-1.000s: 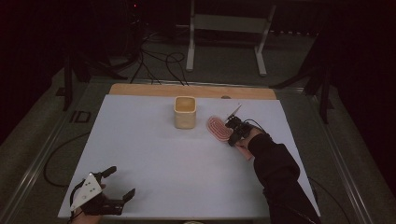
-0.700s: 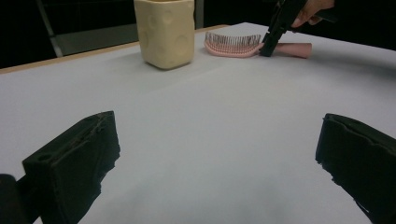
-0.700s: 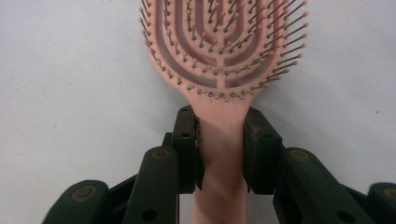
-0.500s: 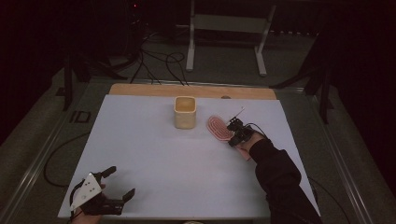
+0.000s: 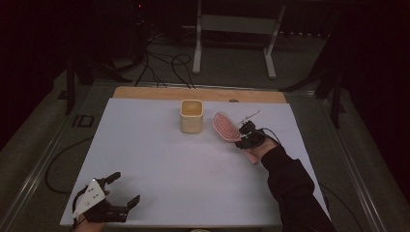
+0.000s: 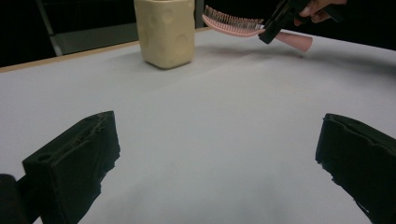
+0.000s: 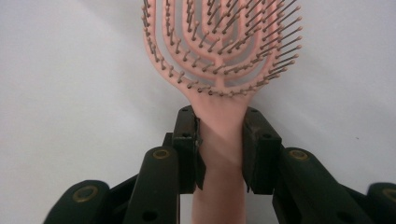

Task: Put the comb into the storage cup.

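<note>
1. We count two grippers, one brush and one cup on one white table [image 5: 159,159].
2. The right gripper [image 5: 245,137] sits at the far right part of the table, held by a hand [image 5: 256,150] in a dark sleeve [image 5: 290,188].
3. In the right gripper view its two jaws are closed on the neck of the pink brush [image 7: 219,70], one pad on each side of the handle, just below the head.
4. The brush bristles face up toward that camera, and the handle runs down between the jaws out of the bottom edge.
5. From the left gripper view we see the brush held clear of the table, with its head pointing left toward the cup and its handle end sticking out to the right past the gripper.
6. In the high view the brush head lies just right of the cream cup [image 5: 191,116], near it but apart.
7. The cup stands upright at the far middle of the table, open at the top; we cannot tell what is inside.
8. The left gripper [image 5: 123,191] rests at the near left corner of the table, well apart from the cup and brush.
9. Its jaws stand wide apart with bare table between them, holding nothing.
10. We see one wooden strip [image 5: 193,93] along the far edge of the table.
</note>
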### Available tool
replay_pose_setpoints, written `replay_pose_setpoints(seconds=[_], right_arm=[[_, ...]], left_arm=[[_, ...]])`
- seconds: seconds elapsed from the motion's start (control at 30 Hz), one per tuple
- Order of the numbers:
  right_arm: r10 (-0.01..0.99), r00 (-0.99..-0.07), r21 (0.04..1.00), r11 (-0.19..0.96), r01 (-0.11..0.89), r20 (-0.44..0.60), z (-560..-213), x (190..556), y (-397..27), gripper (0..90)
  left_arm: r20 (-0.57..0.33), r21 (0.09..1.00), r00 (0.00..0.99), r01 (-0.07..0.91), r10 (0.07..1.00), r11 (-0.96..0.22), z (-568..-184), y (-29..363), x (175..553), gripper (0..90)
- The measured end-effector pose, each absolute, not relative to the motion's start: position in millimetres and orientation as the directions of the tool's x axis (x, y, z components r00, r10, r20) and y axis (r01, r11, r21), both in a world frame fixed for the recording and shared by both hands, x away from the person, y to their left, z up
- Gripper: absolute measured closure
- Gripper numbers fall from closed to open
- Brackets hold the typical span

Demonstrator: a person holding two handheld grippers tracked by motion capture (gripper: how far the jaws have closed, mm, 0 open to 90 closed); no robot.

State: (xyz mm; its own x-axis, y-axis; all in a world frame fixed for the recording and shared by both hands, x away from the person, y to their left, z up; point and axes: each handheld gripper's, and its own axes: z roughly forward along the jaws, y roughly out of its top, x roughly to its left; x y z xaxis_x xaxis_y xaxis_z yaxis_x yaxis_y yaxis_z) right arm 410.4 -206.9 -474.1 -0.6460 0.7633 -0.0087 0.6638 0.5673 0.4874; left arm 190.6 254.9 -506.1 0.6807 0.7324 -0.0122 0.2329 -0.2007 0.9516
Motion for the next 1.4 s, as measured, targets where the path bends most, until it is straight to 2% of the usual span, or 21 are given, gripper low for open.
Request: replay_pose_setpoints(seconds=[0.23, 0.67, 0.97, 1.4], right_arm=[[0.755, -0.656, 0.528, 0.551, 0.646, 0.015, -473, 402, -209, 70.2], [0.730, -0.678, 0.669, 0.465, 0.580, 0.081, -464, 377, -217, 70.2], [0.721, -0.685, 0.698, 0.436, 0.568, 0.107, -463, 359, -222, 70.2], [0.698, -0.713, 0.728, 0.453, 0.515, 0.070, -462, 327, -220, 70.2]], left_arm=[[-0.009, 0.951, 0.682, 0.233, 0.732, -0.205, -506, 255, 191, 0.4], [-0.022, 0.952, 0.678, 0.238, 0.734, -0.191, -506, 255, 191, 0.4], [-0.050, 0.953, 0.677, 0.252, 0.735, -0.167, -506, 257, 192, 0.4], [-0.053, 0.948, 0.679, 0.264, 0.732, -0.177, -507, 254, 194, 0.4]])
